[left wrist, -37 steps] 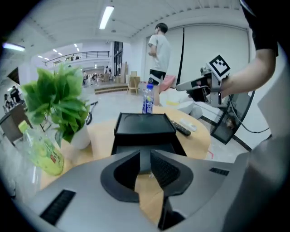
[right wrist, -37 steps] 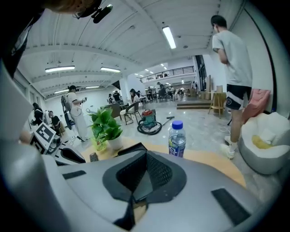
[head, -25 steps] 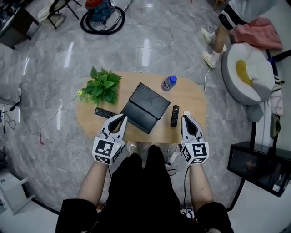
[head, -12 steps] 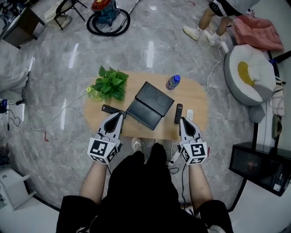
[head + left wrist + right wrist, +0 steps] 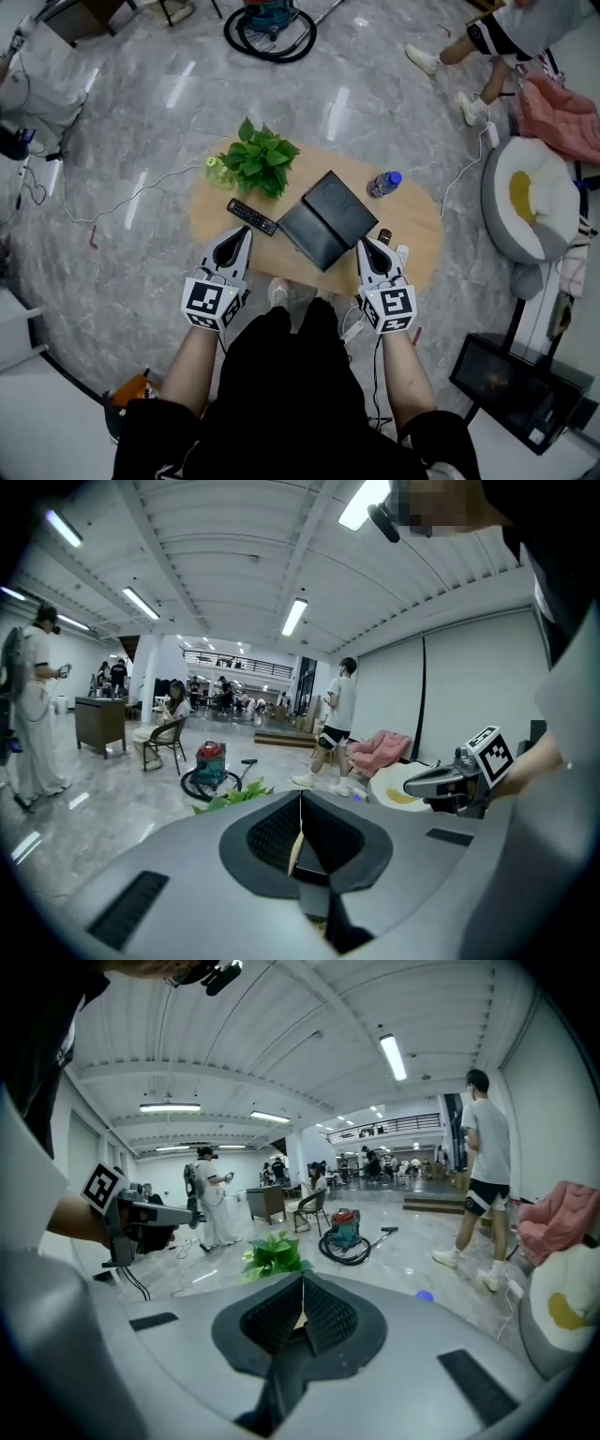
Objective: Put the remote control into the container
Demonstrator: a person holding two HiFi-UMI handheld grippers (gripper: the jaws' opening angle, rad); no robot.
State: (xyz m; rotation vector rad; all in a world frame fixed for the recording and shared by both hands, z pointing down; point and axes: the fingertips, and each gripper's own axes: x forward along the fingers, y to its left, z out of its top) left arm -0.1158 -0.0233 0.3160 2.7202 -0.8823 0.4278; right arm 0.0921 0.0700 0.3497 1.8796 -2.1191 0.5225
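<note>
Left gripper (image 5: 242,236) and right gripper (image 5: 364,247) are held shut and empty just in front of the container (image 5: 328,221), one per side, presumably staged for a pick: a remote (image 5: 251,217) is seen just left of it, a second remote (image 5: 383,235) just right.

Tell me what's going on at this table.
A person stands at the low wooden table with a gripper in each hand. The left gripper and the right gripper are both shut and empty, held over the near edge. The black container sits mid-table and appears open. A black remote control lies left of it, near the plant. A dark remote and a white remote lie beside the right gripper. Nothing has been picked up yet.
</note>
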